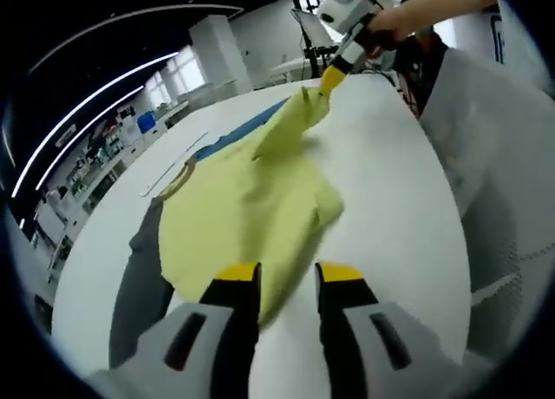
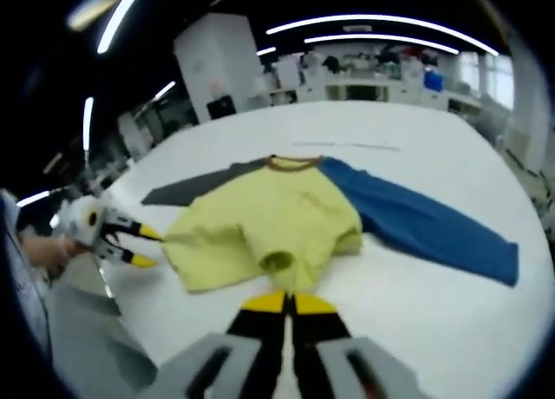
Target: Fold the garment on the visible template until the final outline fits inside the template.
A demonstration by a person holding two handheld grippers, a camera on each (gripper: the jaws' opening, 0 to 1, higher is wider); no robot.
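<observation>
Yellow-tipped left tongs (image 1: 289,276) hover parted over the garment's (image 2: 273,221) near hem, gripping nothing. Right tongs (image 2: 287,303), jaws pressed together, pinch its yellow hem. It lies on the white desk (image 2: 416,312), blue sleeve (image 2: 425,223) spread, grey sleeve (image 2: 199,185) opposite.

Left gripper (image 1: 288,276): grey body, black jaws with yellow tips. Right gripper (image 2: 288,304): same colours, white housing. Person wears a white garment (image 1: 486,147).

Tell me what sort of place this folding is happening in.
Probably a lab or open workshop: a big white table, long ceiling light strips, and cluttered workbenches lining the far wall behind the yellow garment.
</observation>
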